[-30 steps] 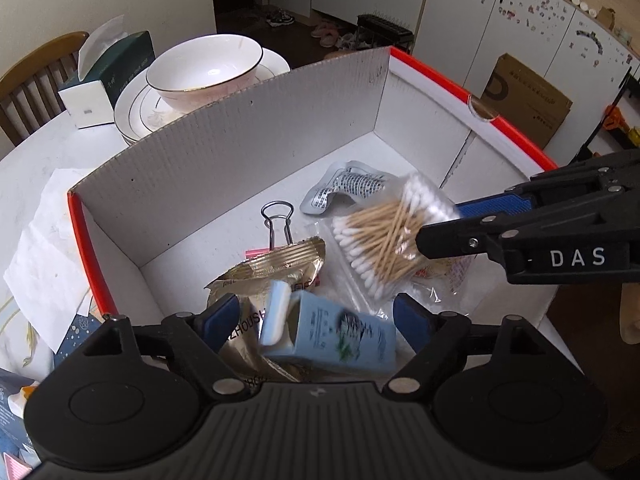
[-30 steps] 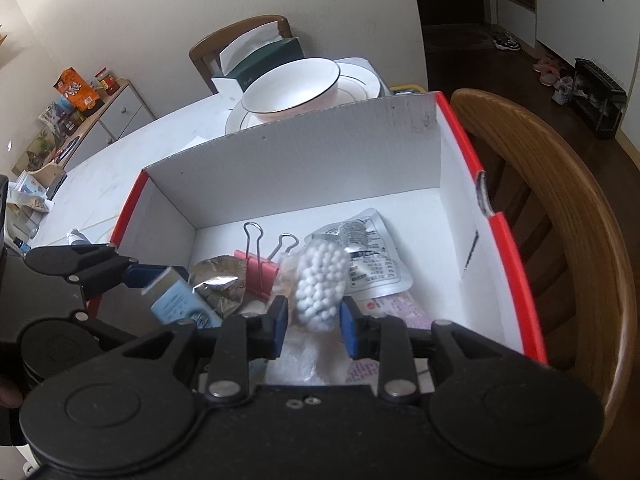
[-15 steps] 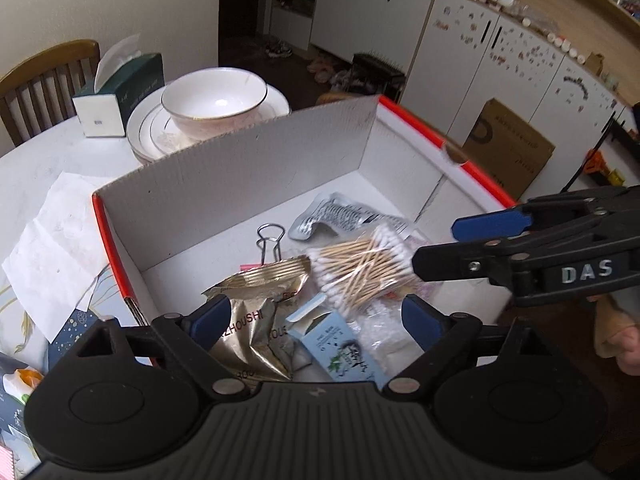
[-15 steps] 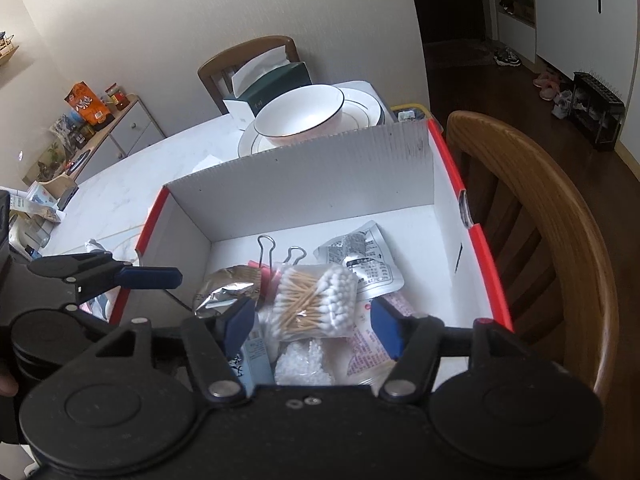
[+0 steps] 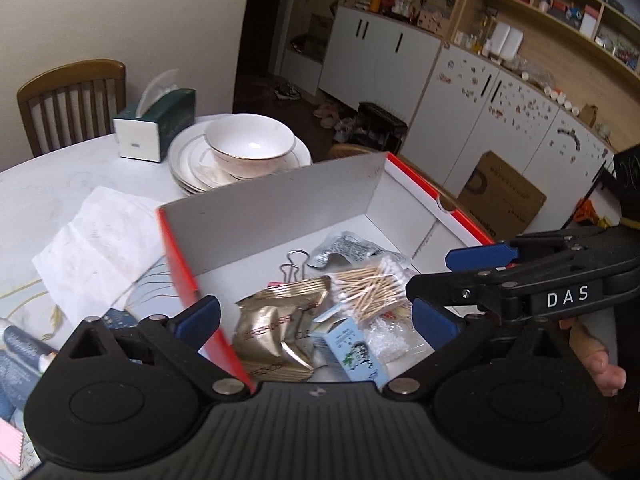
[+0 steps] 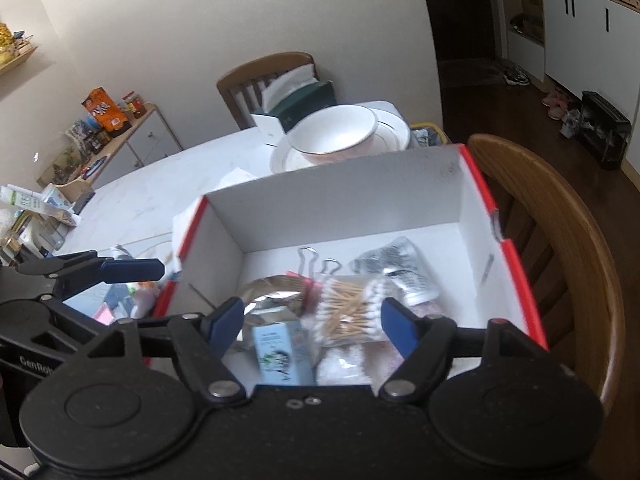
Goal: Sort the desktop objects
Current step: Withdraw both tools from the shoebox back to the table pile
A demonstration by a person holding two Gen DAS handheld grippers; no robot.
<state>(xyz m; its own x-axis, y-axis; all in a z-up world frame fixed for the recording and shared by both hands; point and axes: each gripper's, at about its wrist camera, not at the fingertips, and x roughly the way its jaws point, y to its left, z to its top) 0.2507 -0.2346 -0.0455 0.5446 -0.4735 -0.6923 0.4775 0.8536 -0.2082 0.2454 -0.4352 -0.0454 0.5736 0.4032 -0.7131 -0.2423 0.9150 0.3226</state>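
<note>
A white cardboard box with red rim [image 5: 280, 204] [image 6: 340, 188] stands on the table. Inside lie a bag of cotton swabs [image 5: 368, 286] [image 6: 350, 308], a small light-blue carton [image 5: 350, 350] [image 6: 280, 350], a gold foil snack packet [image 5: 272, 328] [image 6: 272, 292], a silver sachet [image 5: 344, 246] [image 6: 400, 268] and binder clips [image 5: 296, 266] [image 6: 314, 258]. My left gripper [image 5: 316, 318] is open and empty above the box's near left corner; it shows at the left of the right wrist view [image 6: 120, 268]. My right gripper [image 6: 312, 318] is open and empty above the near side; it shows at the right of the left wrist view [image 5: 460, 264].
A bowl on stacked plates [image 5: 248, 148] [image 6: 336, 136] and a green tissue box [image 5: 156, 124] stand behind the box. A paper napkin [image 5: 100, 248] and small items [image 5: 20, 352] lie left of it. A wooden chair [image 6: 560, 240] stands against the box's right side.
Both grippers opened and let go: the light-blue carton and the cotton swab bag now lie in the box. Both grippers have pulled back and up from it.
</note>
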